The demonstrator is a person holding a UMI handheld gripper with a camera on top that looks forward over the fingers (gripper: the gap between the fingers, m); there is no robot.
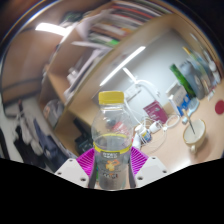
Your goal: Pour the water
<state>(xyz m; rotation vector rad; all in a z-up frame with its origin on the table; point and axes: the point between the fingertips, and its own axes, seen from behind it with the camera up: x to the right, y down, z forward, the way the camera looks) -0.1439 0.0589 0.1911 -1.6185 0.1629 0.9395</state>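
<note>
Between my gripper's (pixel 111 160) pink pads (pixel 88 158) sat a clear plastic bottle (pixel 111 135) w/ yellow cap (pixel 111 98), both fingers pressed on its lower body, bottle roughly upright. Beyond it, a tilted wooden table (pixel 165 135) w/ a clear glass (pixel 152 130), green bottle (pixel 181 80), white cup (pixel 194 129) further off.

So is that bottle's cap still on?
Yes, capped: the yellow cap sits on the clear bottle, which the gripper holds between its fingers.
</note>
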